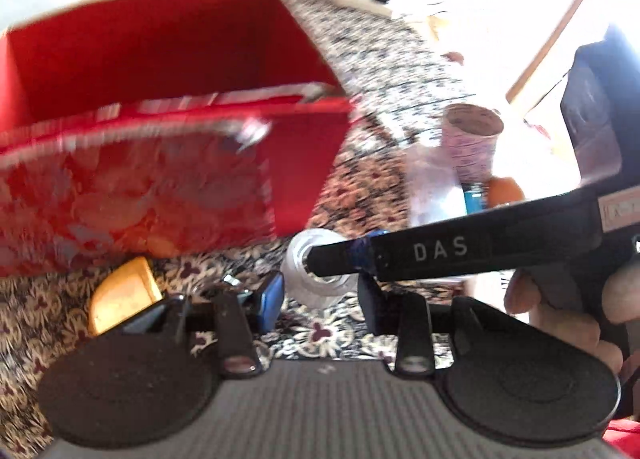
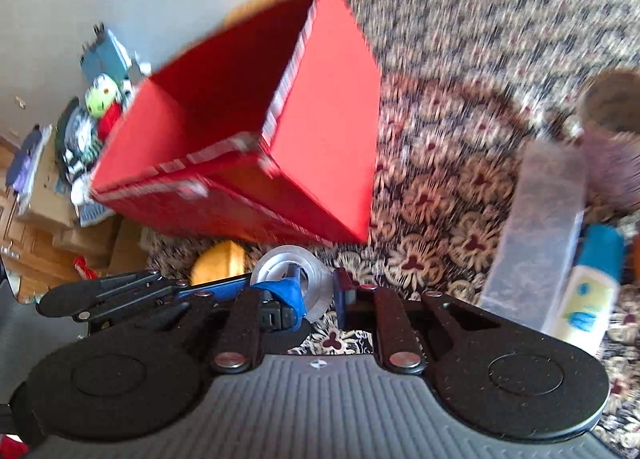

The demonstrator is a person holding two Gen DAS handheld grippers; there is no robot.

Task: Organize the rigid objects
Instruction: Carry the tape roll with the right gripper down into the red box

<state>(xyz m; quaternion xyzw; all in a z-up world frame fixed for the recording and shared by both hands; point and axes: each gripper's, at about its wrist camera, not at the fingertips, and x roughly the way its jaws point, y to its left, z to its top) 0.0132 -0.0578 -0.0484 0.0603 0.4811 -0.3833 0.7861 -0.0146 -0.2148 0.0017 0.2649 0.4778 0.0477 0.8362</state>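
A clear tape roll [image 1: 316, 279] [image 2: 296, 279] lies on the patterned carpet in front of an open red box [image 1: 168, 115] [image 2: 248, 139]. My left gripper [image 1: 320, 299] is open, with the roll between its blue-padded fingers [image 1: 270, 295]. My right gripper [image 2: 320, 291] is open around the same roll; one of its black fingers reaches into the roll's hole in the left wrist view [image 1: 400, 255]. A yellow block [image 1: 120, 299] [image 2: 218, 263] lies left of the roll.
To the right lie a patterned cup [image 1: 472, 139] [image 2: 612, 139], a clear plastic box [image 2: 536, 227], a blue-and-white bottle [image 2: 592, 283] and an orange object [image 1: 506, 189]. Clutter and cardboard boxes [image 2: 80, 131] stand along the far wall.
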